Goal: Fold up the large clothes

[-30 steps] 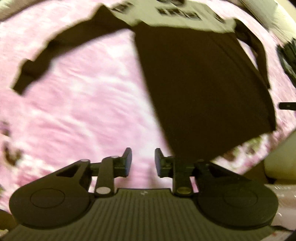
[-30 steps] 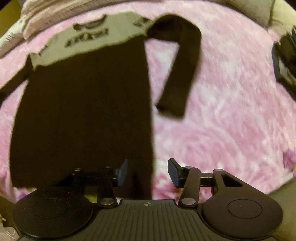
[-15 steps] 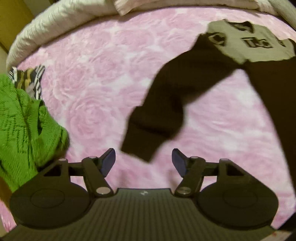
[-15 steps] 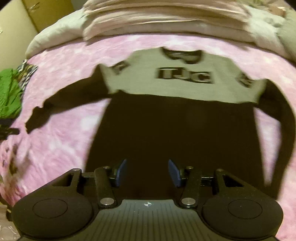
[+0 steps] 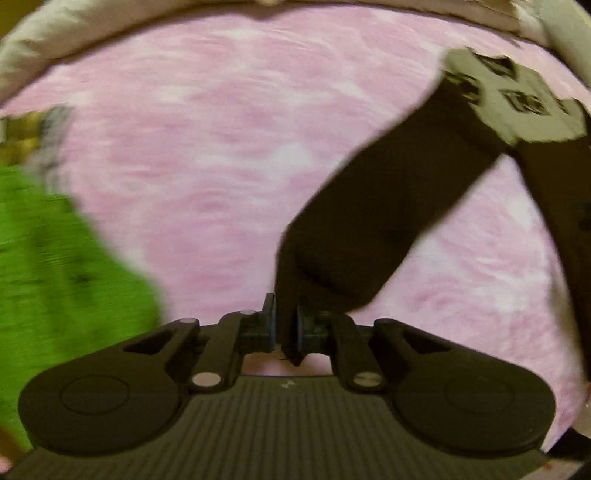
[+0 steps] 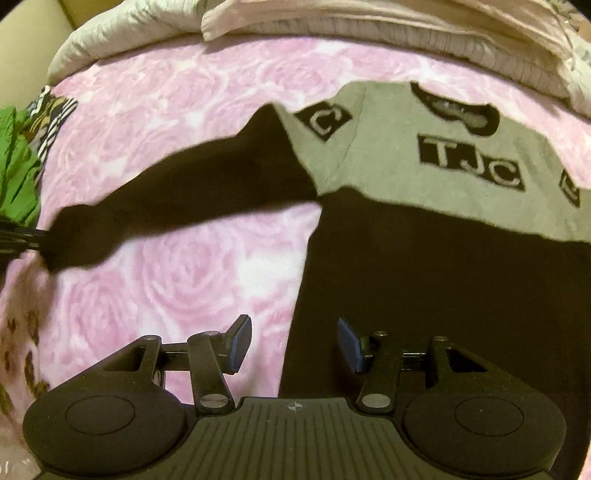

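Left wrist view. One gripper at bottom centre, clenched on the cuff end of one sleeve; a tip of dark cloth pokes out below the pads. One sweater, dark with a grey yoke, lies on the pink bed. The sleeve's long axis runs diagonally from the gripper up to the shoulder at upper right. Sweater body is cut off by the right frame edge; only a strip of it shows. Lettering on the yoke is too blurred to read. One green garment fills the left side, smeared by motion blur; a striped patch above it cannot be made out. Pale bedding along the top edge.

Right wrist view. One gripper at bottom centre, released, jaws well apart, nothing between them; the left edge of the sweater body lies under the gap. Sweater spread flat on the bed, neck toward the top of frame, hem toward the bottom, long axis roughly vertical. Yoke reads "TJC"; one "C" patch on the near shoulder, a second patch at right cut off. One sleeve visible, stretching from the shoulder down-left to the left edge, where a dark gripper tip meets the cuff. Right side of the sweater is out of frame. Green garment and striped cloth at left edge, partly cut off. Bedding piled across the top.
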`<state>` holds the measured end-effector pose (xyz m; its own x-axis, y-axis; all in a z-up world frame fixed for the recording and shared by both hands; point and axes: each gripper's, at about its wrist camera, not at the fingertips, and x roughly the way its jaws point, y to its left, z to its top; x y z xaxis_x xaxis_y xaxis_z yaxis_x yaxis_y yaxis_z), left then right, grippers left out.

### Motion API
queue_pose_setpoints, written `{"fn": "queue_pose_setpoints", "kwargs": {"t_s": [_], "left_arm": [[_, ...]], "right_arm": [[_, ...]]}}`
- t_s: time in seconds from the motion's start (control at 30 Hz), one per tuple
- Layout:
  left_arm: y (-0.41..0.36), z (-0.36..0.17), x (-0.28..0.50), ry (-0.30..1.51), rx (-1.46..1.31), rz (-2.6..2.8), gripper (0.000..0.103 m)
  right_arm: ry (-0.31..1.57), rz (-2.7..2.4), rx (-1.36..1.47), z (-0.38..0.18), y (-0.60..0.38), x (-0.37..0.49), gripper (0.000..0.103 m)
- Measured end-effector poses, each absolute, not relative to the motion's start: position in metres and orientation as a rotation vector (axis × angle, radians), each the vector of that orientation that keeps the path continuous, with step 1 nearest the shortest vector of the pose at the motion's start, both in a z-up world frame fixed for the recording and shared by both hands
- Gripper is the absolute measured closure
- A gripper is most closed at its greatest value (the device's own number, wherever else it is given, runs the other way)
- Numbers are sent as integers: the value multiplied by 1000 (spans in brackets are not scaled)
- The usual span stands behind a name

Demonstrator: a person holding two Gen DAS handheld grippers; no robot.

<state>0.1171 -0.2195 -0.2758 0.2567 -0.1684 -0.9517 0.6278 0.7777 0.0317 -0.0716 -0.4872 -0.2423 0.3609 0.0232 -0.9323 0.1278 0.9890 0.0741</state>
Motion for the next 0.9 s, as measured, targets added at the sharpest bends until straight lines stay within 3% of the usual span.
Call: {"fn": "queue_pose_setpoints", "kwargs": {"t_s": [0.17, 0.4, 0.7, 0.9], "left_arm": [[-194, -280, 130, 1289, 470, -476, 89], [-223, -263, 117, 1213, 531, -459, 81], [-346, -240, 61, 1148, 548, -555, 75], [-460, -244, -10, 1172, 578, -575, 70]], "right_arm": [[1198, -139, 176, -239, -503, -64, 54], [1156, -293, 220, -222, -554, -88, 54], [1112, -575, 223, -216, -717, -173, 53], [1124, -602, 347, -249, -837, -227, 54]]}}
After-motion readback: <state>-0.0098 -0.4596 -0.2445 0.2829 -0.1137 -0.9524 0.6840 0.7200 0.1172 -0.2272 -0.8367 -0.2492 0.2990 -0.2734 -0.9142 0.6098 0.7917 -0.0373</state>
